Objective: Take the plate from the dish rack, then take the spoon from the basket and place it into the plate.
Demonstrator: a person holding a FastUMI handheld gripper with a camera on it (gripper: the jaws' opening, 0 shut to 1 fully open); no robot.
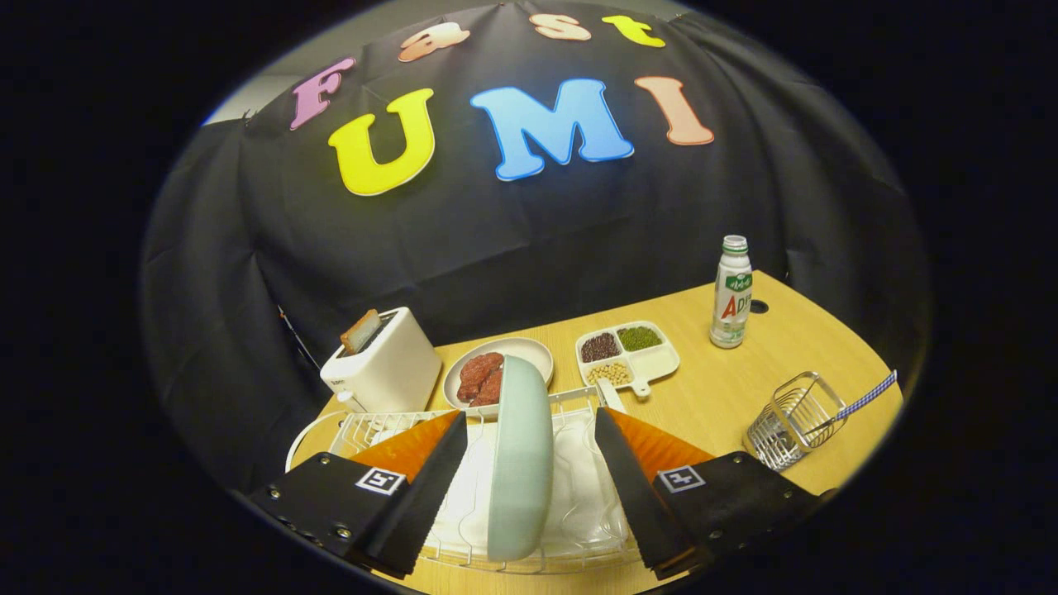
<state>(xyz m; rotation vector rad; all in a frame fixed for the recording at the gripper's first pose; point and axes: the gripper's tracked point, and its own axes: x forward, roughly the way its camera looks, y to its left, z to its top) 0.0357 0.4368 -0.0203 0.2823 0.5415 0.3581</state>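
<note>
A pale green plate (521, 454) stands on edge in the white wire dish rack (579, 529), right between my fingers. My gripper (529, 426) is open, one finger on each side of the plate, with a gap to the right finger (628, 463); the left finger (442, 463) is close to the plate's face. To the right of the rack stands a wire basket (789, 421) holding a spoon with a blue-and-white chequered handle (864, 401) that sticks out to the right.
Beyond the rack are a white toaster (384, 368) with a slice of bread, a plate of red meat (488, 376), a divided tray of beans (628, 351) and a small drink bottle (731, 293). Bare wooden table (711, 388) lies between rack and basket.
</note>
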